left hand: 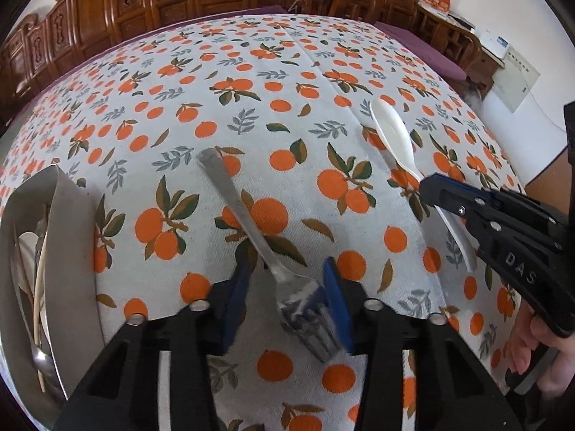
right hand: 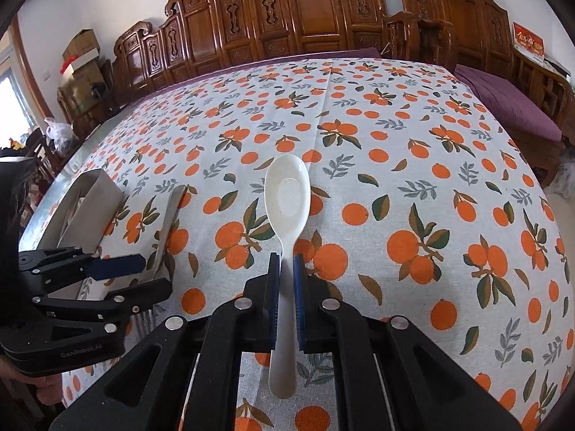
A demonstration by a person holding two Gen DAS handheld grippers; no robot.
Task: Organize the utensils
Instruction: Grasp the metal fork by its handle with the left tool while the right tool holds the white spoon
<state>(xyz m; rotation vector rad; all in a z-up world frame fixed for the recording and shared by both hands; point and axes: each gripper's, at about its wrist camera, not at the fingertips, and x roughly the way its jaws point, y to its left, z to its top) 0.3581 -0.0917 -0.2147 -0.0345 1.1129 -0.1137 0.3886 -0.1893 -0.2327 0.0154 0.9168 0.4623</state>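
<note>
A metal fork [left hand: 230, 186] lies on the orange-print tablecloth, its tines toward me. My left gripper [left hand: 287, 276] is down over the fork's neck with the jaws apart. The right pad touches the fork's head and the left pad stands clear of it. A white spoon [right hand: 287, 194] is held by its handle in my right gripper [right hand: 285, 262], bowl pointing away, just above the cloth. In the left wrist view the same spoon [left hand: 391, 129] and the right gripper [left hand: 431, 186] are at the right. The right wrist view has the left gripper [right hand: 156, 273] over the fork [right hand: 169, 215] at the left.
A grey metal utensil box [left hand: 72, 215] stands at the table's left edge, holding a spoon, chopsticks and other pieces; it also shows in the right wrist view [right hand: 104, 186]. Carved wooden chairs line the far side. A hand grips the right gripper's handle [left hand: 521, 341].
</note>
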